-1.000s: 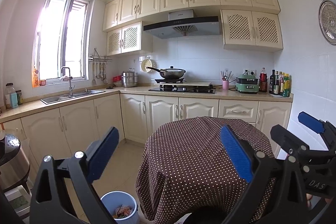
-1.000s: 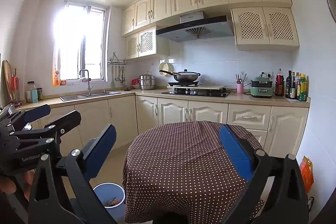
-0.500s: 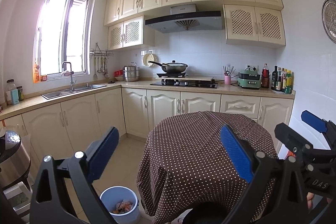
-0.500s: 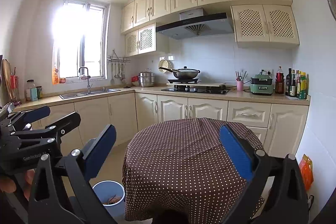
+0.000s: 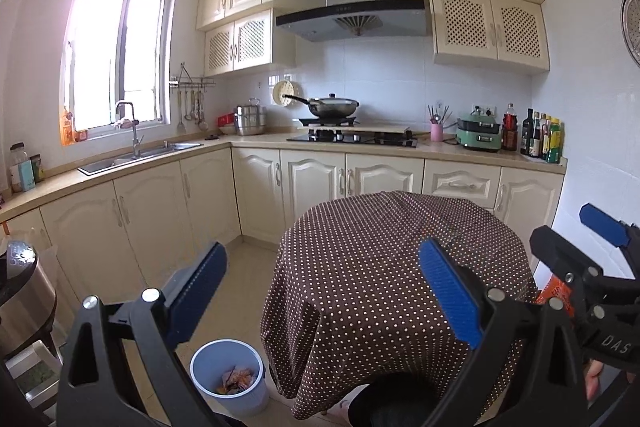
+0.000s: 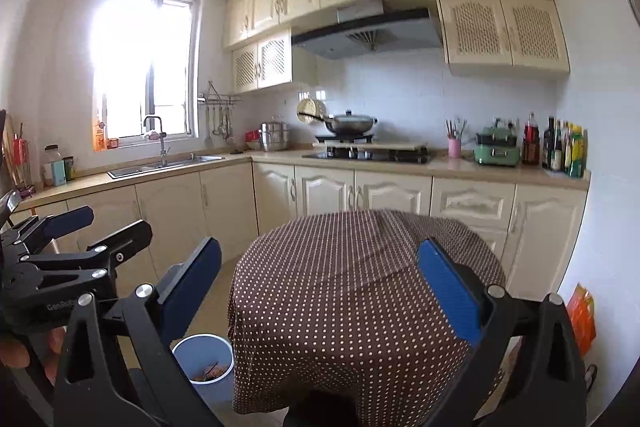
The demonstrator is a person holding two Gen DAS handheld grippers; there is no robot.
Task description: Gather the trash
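Both wrist cameras sit behind their own fingers and look forward, level or slightly down, across a round table [image 5: 384, 267] toward the stove [image 5: 352, 137] on the far counter. The left view looks from a little further left, so the bin [image 5: 228, 371] on the floor shows fully beside the table, and the right gripper [image 5: 576, 239] enters at its right edge. The right view looks from further right; the bin [image 6: 204, 359] is partly cut by a finger, and the left gripper [image 6: 104, 227] enters at its left edge. The table is near, the counter well beyond. Both views share table, bin, sink [image 6: 164, 163], stove and cabinets.
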